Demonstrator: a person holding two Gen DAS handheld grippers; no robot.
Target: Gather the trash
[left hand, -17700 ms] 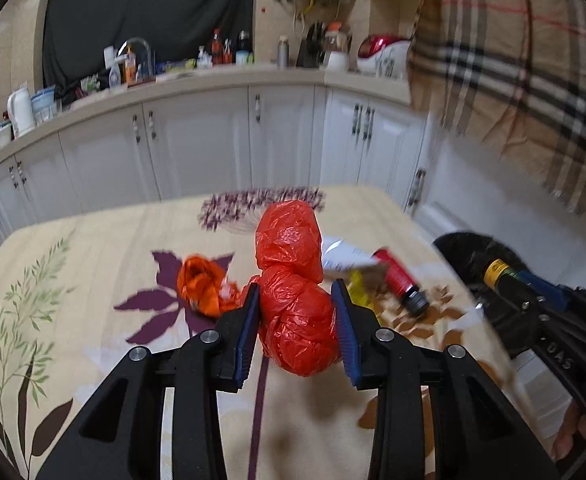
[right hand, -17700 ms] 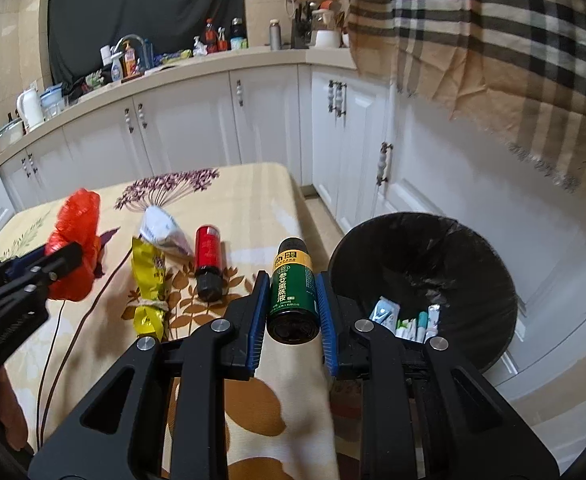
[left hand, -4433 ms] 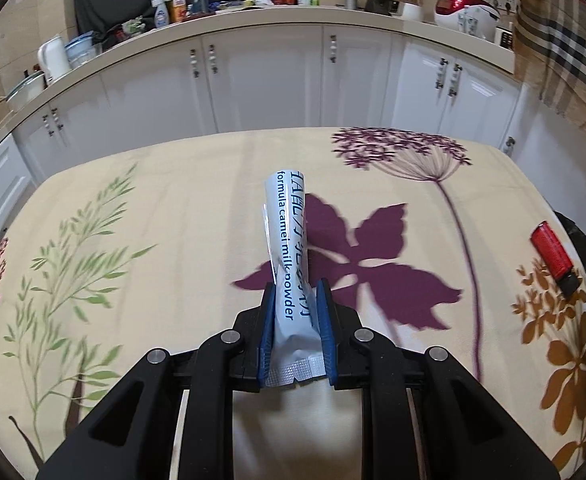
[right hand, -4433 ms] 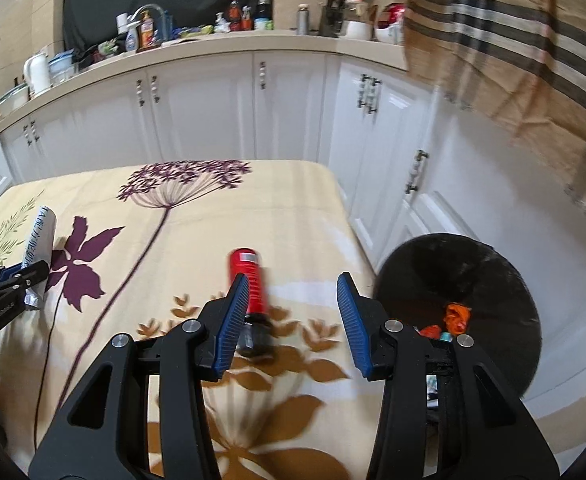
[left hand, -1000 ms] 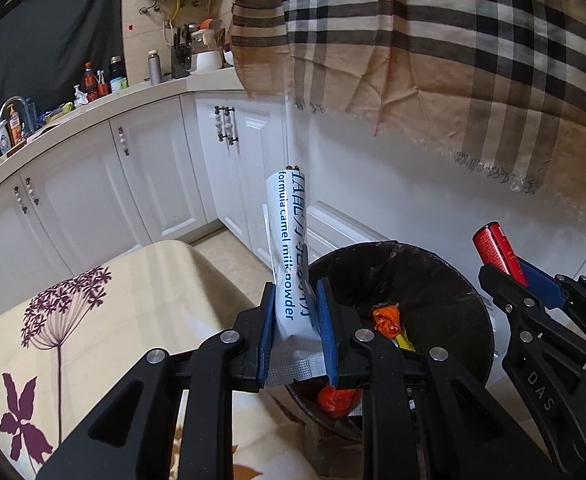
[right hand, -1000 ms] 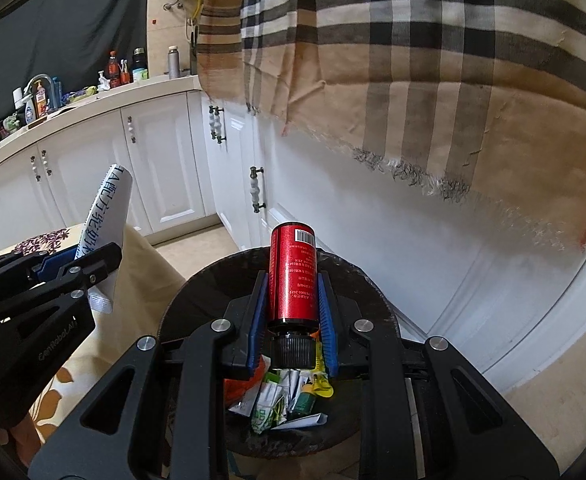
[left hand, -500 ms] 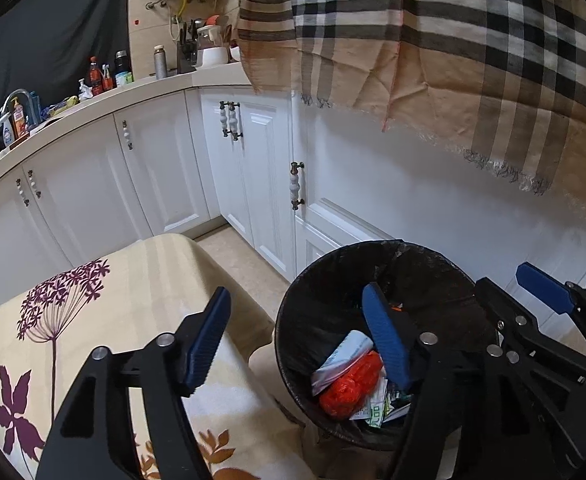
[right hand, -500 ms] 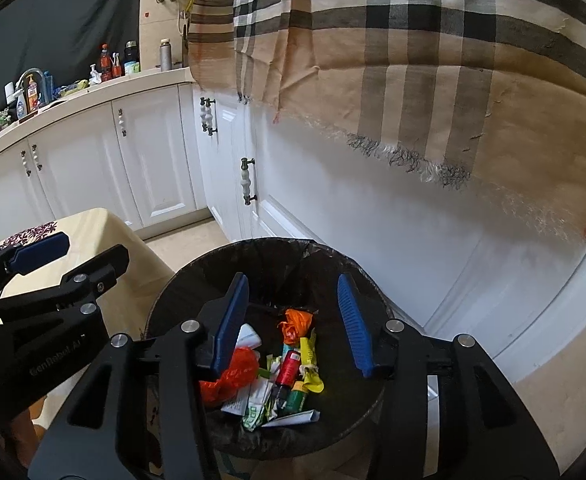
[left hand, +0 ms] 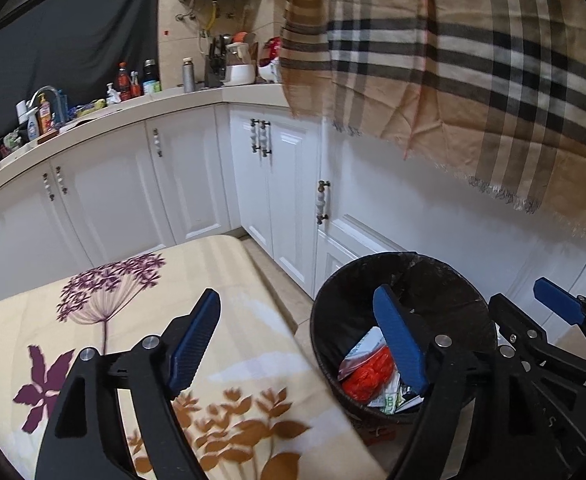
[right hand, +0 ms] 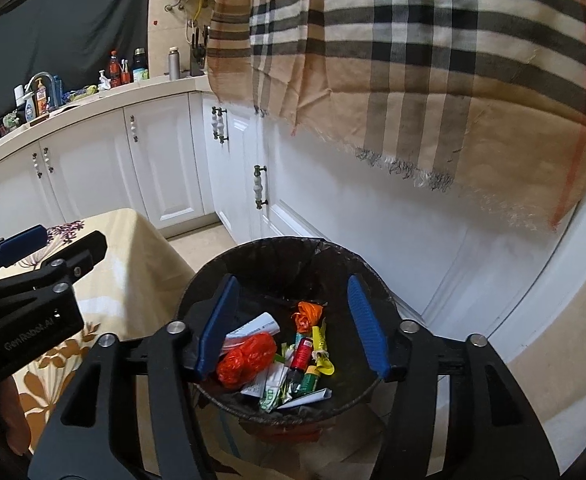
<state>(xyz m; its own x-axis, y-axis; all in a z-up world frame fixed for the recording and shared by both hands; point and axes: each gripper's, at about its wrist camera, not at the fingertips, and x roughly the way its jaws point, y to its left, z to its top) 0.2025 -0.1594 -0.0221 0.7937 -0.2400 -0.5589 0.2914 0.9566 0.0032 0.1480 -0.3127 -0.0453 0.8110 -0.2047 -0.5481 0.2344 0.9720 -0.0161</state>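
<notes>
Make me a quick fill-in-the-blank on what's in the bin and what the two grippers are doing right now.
1. The red bottle lies inside the black ____.
2. The right gripper, jaws just opened, holds ____.
3. The left gripper is ____ and empty.
4. A crumpled ____ bag lies in the bin beside the white packet.

Missing words: bin; nothing; open; red

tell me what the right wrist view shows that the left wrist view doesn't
Only the right wrist view shows the red bottle and yellow wrapper in the bin. Only the left wrist view shows the purple flower print nearly whole. Both show the black bin, the red bag and both empty grippers, left and right, whose jaws have just been opening.
</notes>
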